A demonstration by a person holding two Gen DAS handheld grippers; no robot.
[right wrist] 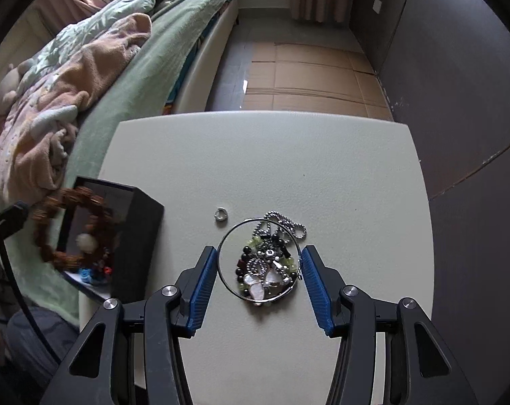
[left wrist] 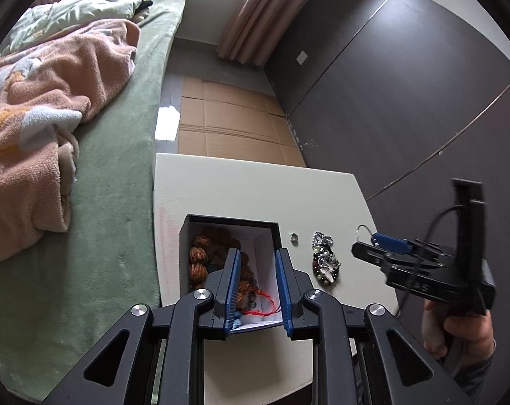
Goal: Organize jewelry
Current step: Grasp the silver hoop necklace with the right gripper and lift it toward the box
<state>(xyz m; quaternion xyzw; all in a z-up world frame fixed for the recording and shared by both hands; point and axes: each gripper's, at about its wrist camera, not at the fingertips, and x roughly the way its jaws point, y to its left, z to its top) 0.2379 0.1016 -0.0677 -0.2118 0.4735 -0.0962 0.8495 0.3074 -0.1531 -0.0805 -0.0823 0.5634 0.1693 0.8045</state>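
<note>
A black box (left wrist: 200,222) with a white inside stands on the white table (left wrist: 255,189); brown bead bracelets (left wrist: 199,260) and a red cord (left wrist: 265,303) lie in it. My left gripper (left wrist: 256,263) is open above the box. In the right wrist view my right gripper (right wrist: 260,266) is wide, with a thin silver bangle (right wrist: 221,263) spanning its blue pads (right wrist: 206,276), above a pile of bead and chain jewelry (right wrist: 268,270). A small silver ring (right wrist: 220,215) lies on the table beside the pile. The box (right wrist: 136,236) and a blurred brown bracelet (right wrist: 69,229) show at left.
A bed with a green cover (left wrist: 113,175) and a pink blanket (left wrist: 35,135) runs along the table's left side. Flattened cardboard (left wrist: 234,118) covers the floor beyond the table. Dark wall panels (left wrist: 406,84) stand on the right.
</note>
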